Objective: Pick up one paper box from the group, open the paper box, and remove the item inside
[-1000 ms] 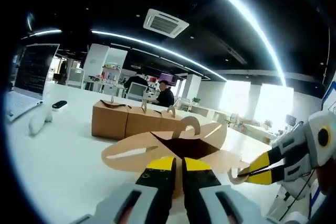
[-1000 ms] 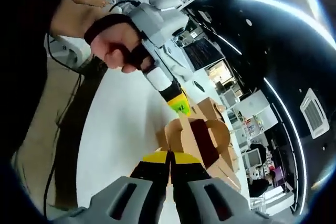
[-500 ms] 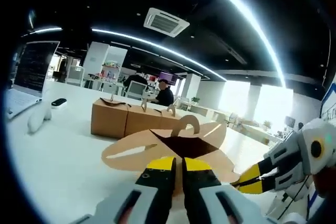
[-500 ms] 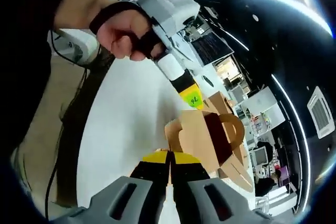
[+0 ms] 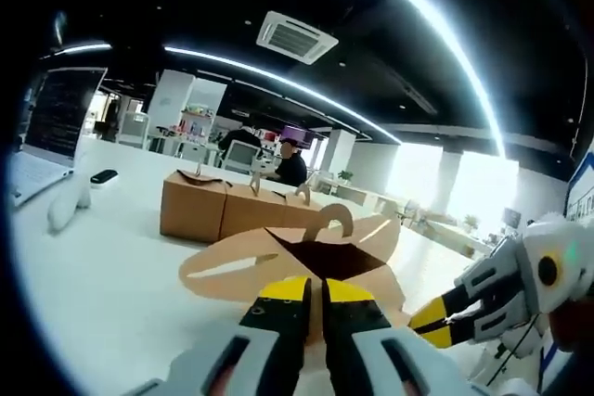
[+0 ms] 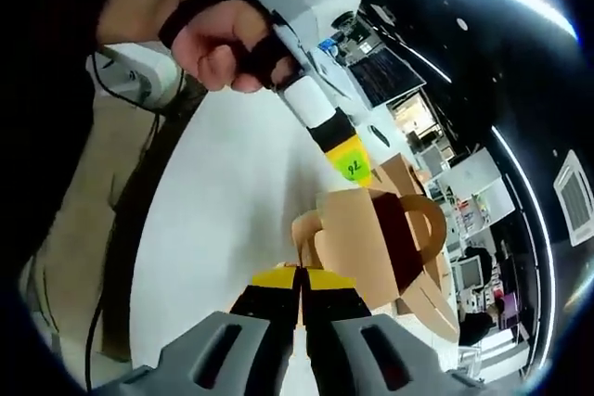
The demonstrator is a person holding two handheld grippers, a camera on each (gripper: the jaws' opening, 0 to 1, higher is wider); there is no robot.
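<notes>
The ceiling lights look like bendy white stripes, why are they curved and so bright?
In the left gripper view the fisheye lens bends the light strips into arcs, and they glare white against the dark ceiling. In the right gripper view a light strip curves the same way, and the windows wash out.

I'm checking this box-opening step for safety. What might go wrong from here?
Both grippers pinch thin flaps of the open paper box: the left gripper and the right gripper. Pulling apart might tear the cardboard. The box hangs above the table, so a slipped flap could drop it onto the other boxes.
</notes>
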